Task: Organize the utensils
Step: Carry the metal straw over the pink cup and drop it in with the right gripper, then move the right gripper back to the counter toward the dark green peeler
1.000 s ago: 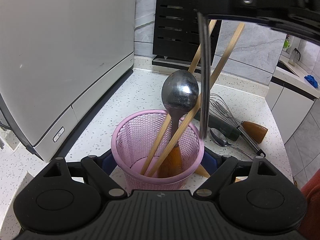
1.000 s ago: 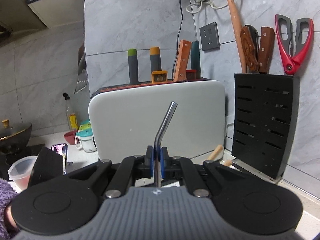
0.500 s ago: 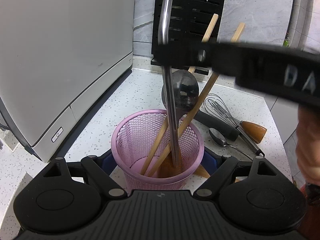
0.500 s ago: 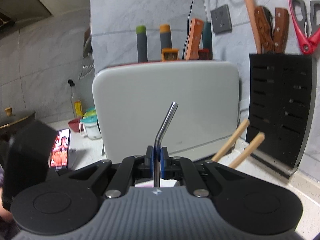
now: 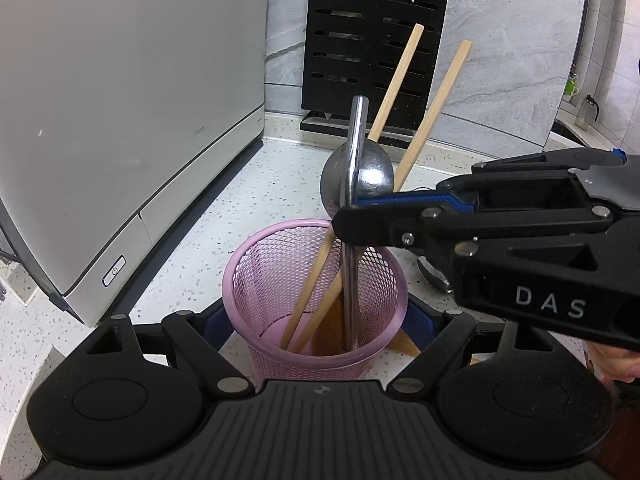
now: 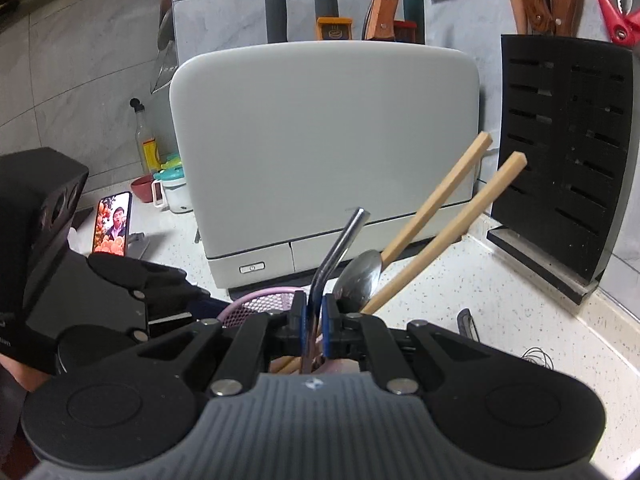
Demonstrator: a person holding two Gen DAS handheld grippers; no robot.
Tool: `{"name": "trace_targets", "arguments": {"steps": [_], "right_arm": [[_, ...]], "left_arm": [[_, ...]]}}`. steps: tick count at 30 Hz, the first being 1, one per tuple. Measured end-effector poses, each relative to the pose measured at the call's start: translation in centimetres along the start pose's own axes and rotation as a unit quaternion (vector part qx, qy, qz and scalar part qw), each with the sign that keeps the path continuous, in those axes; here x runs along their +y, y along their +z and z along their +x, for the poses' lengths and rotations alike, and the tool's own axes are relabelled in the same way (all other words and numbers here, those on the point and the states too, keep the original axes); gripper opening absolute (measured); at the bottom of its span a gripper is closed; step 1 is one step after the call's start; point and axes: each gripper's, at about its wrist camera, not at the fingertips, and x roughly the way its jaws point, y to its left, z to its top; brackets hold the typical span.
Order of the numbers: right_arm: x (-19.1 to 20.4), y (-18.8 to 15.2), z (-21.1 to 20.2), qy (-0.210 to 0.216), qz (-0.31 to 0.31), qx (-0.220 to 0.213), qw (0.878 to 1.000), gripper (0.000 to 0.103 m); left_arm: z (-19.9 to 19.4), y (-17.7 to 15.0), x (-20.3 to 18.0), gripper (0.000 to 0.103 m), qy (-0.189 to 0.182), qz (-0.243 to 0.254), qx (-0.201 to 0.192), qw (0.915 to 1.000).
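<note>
Now keep your right claw (image 5: 352, 216) clamped on the bent metal straw (image 5: 352, 240) until its lower end rests deep inside the pink mesh cup (image 5: 276, 336), beside the chopsticks (image 5: 432, 96) and spoon (image 5: 372, 176); your left claw (image 5: 316, 320), fingers spread, steadies that cup.

Home kitchen: knife block (image 6: 560, 152), speckled countertop (image 5: 256, 200).
</note>
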Motion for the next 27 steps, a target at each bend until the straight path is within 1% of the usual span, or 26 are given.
{"name": "trace_targets", "arguments": {"steps": [9,10,11,13,17,21,25,27], "right_arm": [[-0.5,0.5,-0.7,0.000,0.008,0.016,1.000,0.006],[-0.5,0.6,-0.9,-0.002,0.007,0.017,1.000,0.010],[-0.6,0.7,-1.1,-0.003,0.006,0.019,1.000,0.017],[-0.7,0.9,-1.6,0.000,0.004,0.027,1.000,0.025],[-0.9,1.2,-2.7,-0.018,0.000,0.041,0.999,0.026],[-1.9,1.1,-4.1,-0.023,0.012,0.056,0.998,0.026],[-3.7,0.9,-5.2,-0.046,0.029,0.071,0.996,0.026],[-4.7,0.8,-5.3,-0.064,0.036,0.077,0.994,0.026]], "left_arm": [[0.0,0.0,0.1,0.099,-0.001,-0.001,0.000,1.0000],[0.0,0.0,0.1,0.099,-0.001,-0.001,0.000,1.0000],[0.0,0.0,0.1,0.099,-0.001,-0.001,0.000,1.0000],[0.0,0.0,0.1,0.099,-0.001,-0.001,0.000,1.0000],[0.0,-0.1,0.1,0.099,-0.002,0.000,0.000,1.0000],[-0.1,-0.1,0.2,0.099,-0.004,0.001,0.000,1.0000],[-0.1,-0.1,0.3,0.099,-0.005,0.002,0.001,1.0000],[-0.1,-0.1,0.3,0.099,-0.005,0.002,0.001,1.0000]]}}
